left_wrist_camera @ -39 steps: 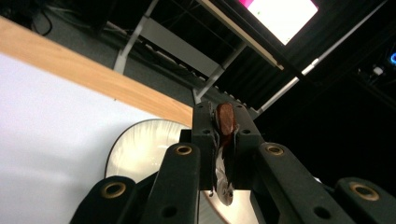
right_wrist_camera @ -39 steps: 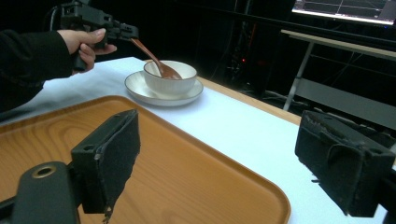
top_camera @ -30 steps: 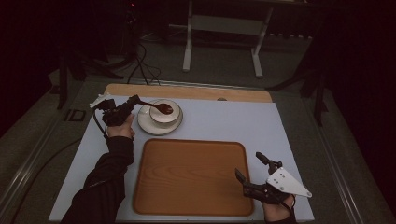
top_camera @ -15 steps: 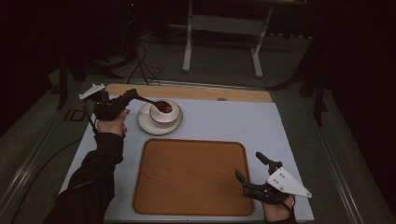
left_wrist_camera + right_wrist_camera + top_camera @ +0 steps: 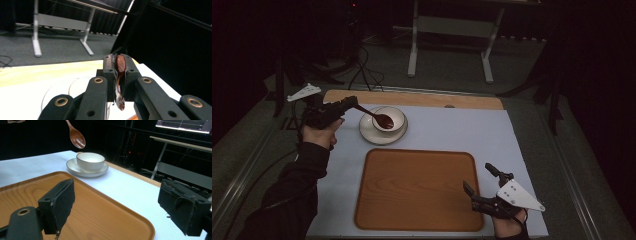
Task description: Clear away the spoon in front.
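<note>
Nearest, the right tongs (image 5: 484,187) rest spread and empty beside the tray (image 5: 417,187), probably waiting. Farther off, the left tongs (image 5: 349,103) pinch the spoon (image 5: 378,117) by its handle, clear above the cup (image 5: 389,119) and saucer (image 5: 371,134).

We see the tray (image 5: 414,190) bare across the middle, open passage. At eleven o'clock the bowl (image 5: 388,119) on its saucer (image 5: 371,134) blocks the way, a spoon (image 5: 377,116) hanging above it. Three o'clock side lies open.
</note>
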`<state>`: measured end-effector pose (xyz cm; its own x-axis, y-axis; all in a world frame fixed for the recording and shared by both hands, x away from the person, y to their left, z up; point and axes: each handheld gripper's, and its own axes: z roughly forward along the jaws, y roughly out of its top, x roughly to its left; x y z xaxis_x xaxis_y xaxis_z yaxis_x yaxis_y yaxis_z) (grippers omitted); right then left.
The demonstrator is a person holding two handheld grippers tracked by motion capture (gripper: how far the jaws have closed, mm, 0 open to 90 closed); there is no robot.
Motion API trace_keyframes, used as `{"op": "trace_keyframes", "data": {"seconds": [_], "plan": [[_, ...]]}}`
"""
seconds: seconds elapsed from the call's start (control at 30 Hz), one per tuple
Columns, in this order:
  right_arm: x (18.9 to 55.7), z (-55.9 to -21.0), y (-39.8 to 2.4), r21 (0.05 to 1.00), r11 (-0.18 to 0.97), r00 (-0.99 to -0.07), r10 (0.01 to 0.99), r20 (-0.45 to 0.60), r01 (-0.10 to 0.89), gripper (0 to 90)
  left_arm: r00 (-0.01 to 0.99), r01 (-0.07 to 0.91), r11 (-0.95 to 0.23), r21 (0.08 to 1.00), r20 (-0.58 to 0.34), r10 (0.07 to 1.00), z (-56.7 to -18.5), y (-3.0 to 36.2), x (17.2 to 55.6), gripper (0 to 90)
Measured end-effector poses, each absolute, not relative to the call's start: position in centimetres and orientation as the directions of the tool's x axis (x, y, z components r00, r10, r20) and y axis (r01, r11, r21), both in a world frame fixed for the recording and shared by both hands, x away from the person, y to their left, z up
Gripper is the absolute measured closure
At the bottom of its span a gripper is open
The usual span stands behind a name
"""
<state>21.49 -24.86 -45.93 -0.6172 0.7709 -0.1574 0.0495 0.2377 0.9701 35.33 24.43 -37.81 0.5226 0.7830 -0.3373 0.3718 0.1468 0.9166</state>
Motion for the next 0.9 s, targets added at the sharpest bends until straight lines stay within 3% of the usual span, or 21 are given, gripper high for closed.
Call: {"op": "trace_keyframes", "data": {"seconds": [0.5, 0.9], "plan": [[21.5, -45.9, -24.8, 0.970, 0.237, -0.623, 0.767, -0.156, 0.048, 13.8, 0.640, 0.380, 0.013, 0.925, -0.273, 0.718, -37.1, 24.5, 33.5, 84.0], [21.5, -46.0, -24.7, 0.970, 0.237, -0.624, 0.765, -0.157, 0.046, 13.9, 0.758, 0.357, -0.098, 0.929, -0.227, 0.611, -36.9, 24.2, 32.0, 84.0]]}}
